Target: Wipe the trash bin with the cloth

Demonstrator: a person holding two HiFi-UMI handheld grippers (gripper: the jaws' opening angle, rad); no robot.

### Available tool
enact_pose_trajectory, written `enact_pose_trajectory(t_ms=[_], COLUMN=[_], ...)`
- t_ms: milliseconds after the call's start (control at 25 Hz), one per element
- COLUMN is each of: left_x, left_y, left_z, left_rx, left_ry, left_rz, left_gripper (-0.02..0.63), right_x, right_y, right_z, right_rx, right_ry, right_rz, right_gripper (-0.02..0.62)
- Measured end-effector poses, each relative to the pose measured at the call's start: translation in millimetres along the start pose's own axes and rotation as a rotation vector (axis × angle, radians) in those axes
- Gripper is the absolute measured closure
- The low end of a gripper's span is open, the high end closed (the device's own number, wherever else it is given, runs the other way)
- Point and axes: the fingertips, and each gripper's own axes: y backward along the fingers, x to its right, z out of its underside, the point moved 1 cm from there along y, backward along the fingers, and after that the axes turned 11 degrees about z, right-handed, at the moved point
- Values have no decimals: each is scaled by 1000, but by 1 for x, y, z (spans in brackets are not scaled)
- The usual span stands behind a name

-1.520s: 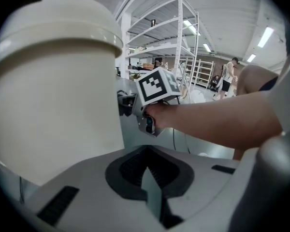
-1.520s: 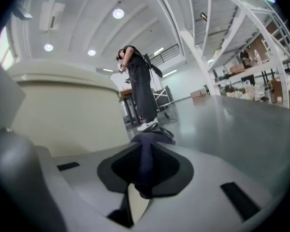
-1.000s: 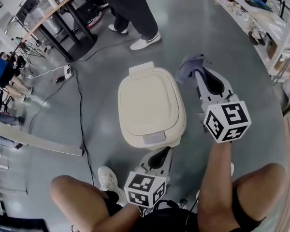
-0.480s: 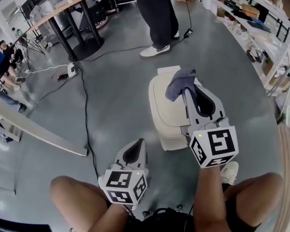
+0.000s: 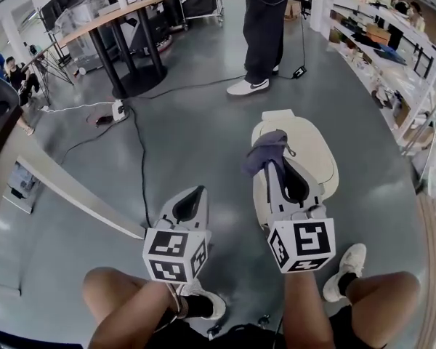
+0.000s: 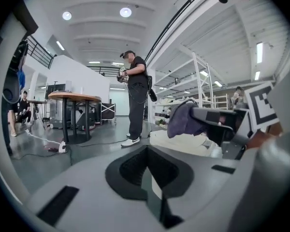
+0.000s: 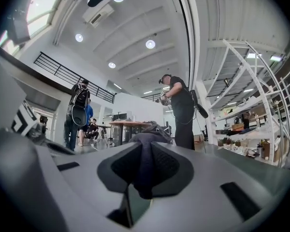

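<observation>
The cream trash bin stands on the grey floor with its lid down, right of centre in the head view. A dark blue-grey cloth hangs bunched from my right gripper, which is shut on it over the lid's left edge. In the right gripper view the cloth fills the gap between the jaws. My left gripper hangs over bare floor left of the bin, shut and holding nothing. The left gripper view shows the cloth above the bin's lid.
A person stands just beyond the bin. A round table is at the back left, with a black cable and power strip on the floor. Shelves line the right. A long board crosses the left.
My right gripper has brought the cloth from beside the bin's far right to over the lid's left edge. The left gripper has moved from the bin's front out to its left.
</observation>
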Motion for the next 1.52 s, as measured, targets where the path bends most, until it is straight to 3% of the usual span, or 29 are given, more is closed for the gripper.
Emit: enact_pose_trajectory(t_ms=[200, 480, 920, 1120, 1320, 1520], left_x=[-13, -18, -37, -26, -11, -4], left_y=[8, -1, -7, -14, -20, -23], left_z=[-20, -11, 20, 23, 29, 35], left_rx=[-8, 55, -22, -44, -82, -97], left_ry=[-86, 82, 131, 122, 63, 55], left_rz=[51, 60, 18, 49, 90, 110], left_gripper=[606, 606, 606, 606, 606, 606], right_x=[-20, -45, -55, -38, -33, -15], right_y=[17, 24, 21, 31, 36, 34], right_z=[16, 49, 113, 139, 165, 179], right_rx=[-20, -88, -208, -248, -271, -279], right_ry=[20, 21, 12, -5, 41, 37], right_rz=[47, 7, -80, 29, 65, 140], right_gripper=[543, 543, 543, 543, 543, 543])
